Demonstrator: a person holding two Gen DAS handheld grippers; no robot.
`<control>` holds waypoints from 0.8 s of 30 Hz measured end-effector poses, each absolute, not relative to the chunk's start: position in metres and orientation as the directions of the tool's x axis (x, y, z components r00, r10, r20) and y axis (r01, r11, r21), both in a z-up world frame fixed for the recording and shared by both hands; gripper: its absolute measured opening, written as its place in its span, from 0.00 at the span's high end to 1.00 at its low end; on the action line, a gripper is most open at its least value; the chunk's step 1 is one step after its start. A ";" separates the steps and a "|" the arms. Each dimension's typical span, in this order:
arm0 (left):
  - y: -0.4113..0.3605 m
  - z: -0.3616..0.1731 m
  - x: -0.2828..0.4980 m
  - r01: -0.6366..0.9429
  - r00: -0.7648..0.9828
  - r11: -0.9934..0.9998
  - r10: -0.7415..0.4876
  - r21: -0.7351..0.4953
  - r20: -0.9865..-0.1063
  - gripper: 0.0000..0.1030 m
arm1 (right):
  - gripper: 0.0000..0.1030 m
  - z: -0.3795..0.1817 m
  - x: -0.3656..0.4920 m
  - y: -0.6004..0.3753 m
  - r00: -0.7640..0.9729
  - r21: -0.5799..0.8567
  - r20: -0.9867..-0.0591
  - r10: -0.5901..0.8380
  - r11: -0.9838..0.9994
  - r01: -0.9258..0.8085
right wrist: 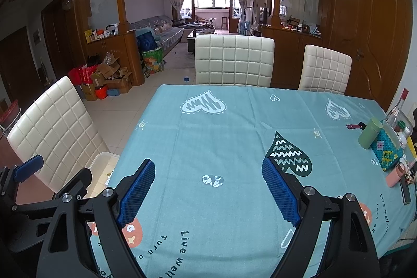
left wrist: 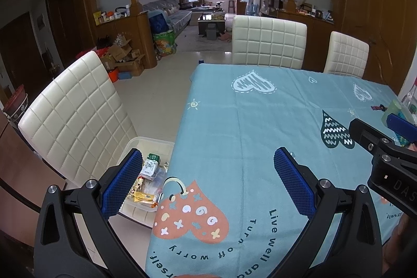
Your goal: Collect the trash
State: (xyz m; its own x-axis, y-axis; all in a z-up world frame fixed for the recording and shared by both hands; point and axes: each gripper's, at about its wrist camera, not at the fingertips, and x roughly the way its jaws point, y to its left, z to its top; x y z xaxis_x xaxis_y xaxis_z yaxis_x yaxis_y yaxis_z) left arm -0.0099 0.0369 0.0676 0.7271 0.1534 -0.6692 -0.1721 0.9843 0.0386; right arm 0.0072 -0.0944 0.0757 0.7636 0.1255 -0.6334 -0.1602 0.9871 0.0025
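Trash: wrappers and a small green-capped bottle [left wrist: 150,164] lie heaped in a white bin [left wrist: 153,145]; that is where the collected litter sits. I cannot make out each piece.
Bin: it stands on the seat of the chair [left wrist: 75,116] at the table's left edge, just beside and below the cloth, I judge so that litter can be dropped off the edge into it. From the right wrist view only a corner of it [right wrist: 103,160] shows.
Left gripper [left wrist: 208,186]: fingers wide apart, nothing between them. One pad [left wrist: 122,186] hangs over the bin, the other over the cloth, so I straddle the table's edge, as suits a hand that lets go there.
Right gripper [right wrist: 208,190]: fingers also spread, holding nothing, hovering above the middle of the table [right wrist: 234,137], aimed along it to look for more.
Cloth: the part before both cameras is bare of litter, only printed hearts and lettering.
Far right edge: a green cylinder [right wrist: 370,133], a beaded box [right wrist: 387,151], a bottle and small items stand together near the wall. They look like kept household things, not trash, though I cannot be sure of the smallest.
Progress: I judge the collecting nearly or wholly finished, since no loose litter shows on the table.
Risk: the bin is near the seat's front; a nudge could tip it.
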 end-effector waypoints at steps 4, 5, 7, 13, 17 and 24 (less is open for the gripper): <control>0.037 0.065 -0.009 -0.170 0.724 0.985 0.151 0.038 -0.673 0.04 | 0.20 0.076 0.007 -0.094 0.763 0.003 -0.634 0.126 0.987 -0.161; 0.038 0.065 -0.008 -0.170 0.724 0.985 0.151 0.037 -0.673 0.04 | 0.20 0.075 0.008 -0.096 0.763 0.003 -0.634 0.126 0.987 -0.161; 0.037 0.065 -0.009 -0.170 0.724 0.985 0.151 0.038 -0.673 0.04 | 0.20 0.075 0.008 -0.097 0.763 0.003 -0.634 0.126 0.987 -0.161; 0.038 0.063 -0.008 -0.169 0.722 0.985 0.149 0.037 -0.676 0.04 | 0.20 0.074 0.007 -0.095 0.762 0.004 -0.635 0.127 0.987 -0.161; 0.037 0.062 -0.008 -0.169 0.722 0.985 0.148 0.036 -0.676 0.04 | 0.20 0.074 0.007 -0.094 0.761 0.004 -0.636 0.127 0.987 -0.162; 0.037 0.062 -0.008 -0.168 0.722 0.985 0.148 0.036 -0.676 0.04 | 0.20 0.074 0.008 -0.097 0.762 0.004 -0.635 0.127 0.987 -0.161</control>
